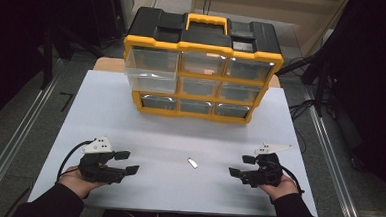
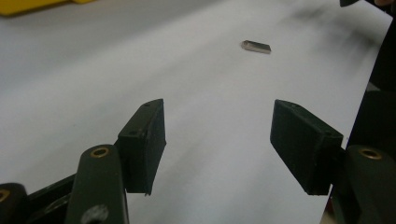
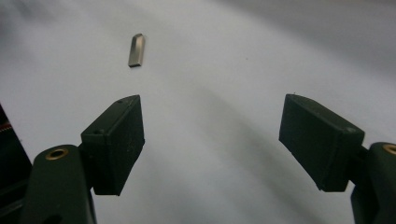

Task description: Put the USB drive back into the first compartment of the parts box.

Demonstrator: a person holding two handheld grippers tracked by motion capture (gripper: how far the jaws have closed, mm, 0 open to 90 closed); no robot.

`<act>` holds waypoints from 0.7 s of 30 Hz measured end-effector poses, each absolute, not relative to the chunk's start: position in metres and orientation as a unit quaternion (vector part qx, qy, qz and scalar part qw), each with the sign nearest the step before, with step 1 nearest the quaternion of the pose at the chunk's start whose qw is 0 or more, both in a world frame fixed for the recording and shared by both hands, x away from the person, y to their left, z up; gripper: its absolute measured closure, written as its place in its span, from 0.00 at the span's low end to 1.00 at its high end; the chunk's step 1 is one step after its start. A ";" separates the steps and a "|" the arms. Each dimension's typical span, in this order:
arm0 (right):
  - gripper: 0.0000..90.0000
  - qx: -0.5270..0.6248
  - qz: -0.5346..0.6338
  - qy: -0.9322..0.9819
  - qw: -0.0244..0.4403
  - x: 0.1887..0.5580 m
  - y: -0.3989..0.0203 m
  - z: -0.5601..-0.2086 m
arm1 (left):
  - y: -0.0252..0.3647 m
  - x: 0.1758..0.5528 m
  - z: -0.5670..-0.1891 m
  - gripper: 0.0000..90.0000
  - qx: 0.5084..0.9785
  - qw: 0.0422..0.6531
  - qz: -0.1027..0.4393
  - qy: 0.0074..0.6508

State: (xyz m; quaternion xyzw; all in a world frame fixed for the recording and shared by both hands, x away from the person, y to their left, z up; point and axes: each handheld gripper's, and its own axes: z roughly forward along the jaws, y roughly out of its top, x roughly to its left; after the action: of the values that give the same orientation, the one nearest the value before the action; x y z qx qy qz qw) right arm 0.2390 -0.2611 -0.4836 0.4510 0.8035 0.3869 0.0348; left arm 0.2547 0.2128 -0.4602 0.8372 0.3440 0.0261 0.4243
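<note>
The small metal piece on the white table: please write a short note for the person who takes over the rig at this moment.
Left tool: open, nothing between its jaws, low over the table at its near left.
Right tool: open, nothing held, at the near right.
The small metal piece lies flat on the table between the two tools, apart from both.
The yellow and black drawer box stands at the far side; its top left drawer is pulled out a little.
Done: nothing picked up.
Left: probably to grasp the metal piece and put it in that drawer.
</note>
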 end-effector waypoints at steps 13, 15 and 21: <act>0.22 0.442 0.401 0.802 0.029 0.237 -0.256 -0.487 | 0.211 0.255 -0.462 0.37 0.842 0.423 0.026 0.335; 0.22 0.442 0.401 0.802 0.030 0.236 -0.257 -0.487 | 0.211 0.255 -0.462 0.37 0.843 0.418 0.033 0.338; 0.22 0.446 0.393 0.804 0.022 0.236 -0.259 -0.488 | 0.210 0.258 -0.464 0.37 0.844 0.412 0.029 0.342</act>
State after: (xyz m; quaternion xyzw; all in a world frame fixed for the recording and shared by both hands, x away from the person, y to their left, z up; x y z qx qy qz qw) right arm 0.2360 -0.2591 -0.4881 0.4461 0.8036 0.3934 0.0225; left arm 0.2579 0.2103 -0.4637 0.8442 0.3418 0.0287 0.4119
